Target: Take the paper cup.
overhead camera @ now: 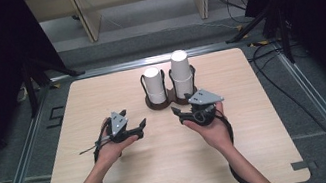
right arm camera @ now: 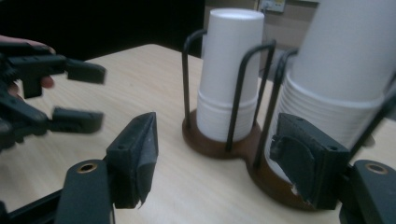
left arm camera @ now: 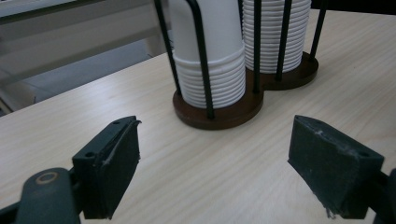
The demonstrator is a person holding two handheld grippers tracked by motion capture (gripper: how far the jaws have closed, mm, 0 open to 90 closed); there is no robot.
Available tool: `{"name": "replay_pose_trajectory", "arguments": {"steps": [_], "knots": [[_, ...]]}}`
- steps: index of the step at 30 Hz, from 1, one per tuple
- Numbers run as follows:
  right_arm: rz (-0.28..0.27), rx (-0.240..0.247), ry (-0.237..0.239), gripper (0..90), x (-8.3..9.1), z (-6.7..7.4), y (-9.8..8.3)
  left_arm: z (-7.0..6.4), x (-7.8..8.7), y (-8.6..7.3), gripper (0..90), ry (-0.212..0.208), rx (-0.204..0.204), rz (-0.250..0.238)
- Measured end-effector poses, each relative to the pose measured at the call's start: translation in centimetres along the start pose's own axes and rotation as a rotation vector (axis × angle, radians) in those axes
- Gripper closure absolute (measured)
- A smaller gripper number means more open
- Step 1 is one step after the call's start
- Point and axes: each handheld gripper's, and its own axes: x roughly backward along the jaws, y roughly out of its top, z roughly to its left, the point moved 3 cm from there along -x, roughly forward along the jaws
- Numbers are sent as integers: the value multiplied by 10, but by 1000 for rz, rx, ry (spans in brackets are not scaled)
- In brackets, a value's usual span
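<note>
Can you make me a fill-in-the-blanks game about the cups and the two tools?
1. The cups are stacked upside down in a dark ___ with two round bases.
2. The taller stack is on the ___ in the high view.
3. Both stacks of cups are ___ in colour.
4. The left tool and right tool hold ___ between their jaws.

Missing words: holder; right; white; nothing

Bare table [overhead camera: 175, 170] in front; cup holder [overhead camera: 172, 101] (wire posts) blocks beyond.
</note>
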Motion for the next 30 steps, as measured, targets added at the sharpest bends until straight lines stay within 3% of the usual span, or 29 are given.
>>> {"name": "replay_pose_trajectory", "arguments": {"steps": [5,8,9,14,16,28,29,30], "knots": [[-1,17,-4,319,-31,-6,23,1,-29,11,166,-34,4,10],[5,17,5,319,-40,-7,29,1,-35,14,179,-39,9,13],[8,71,-34,321,-47,-11,35,1,-43,16,180,-44,-1,10],[26,44,-26,324,-68,-11,46,3,-58,20,184,-42,28,19],[22,62,-34,325,-75,-12,51,3,-60,20,188,-41,35,20],[26,54,-65,333,-99,-22,66,6,-80,17,209,-50,70,39],[34,64,-67,333,-101,-23,69,4,-82,16,211,-41,104,56],[34,64,-67,333,-101,-23,69,4,-82,16,211,-41,104,56]]}}
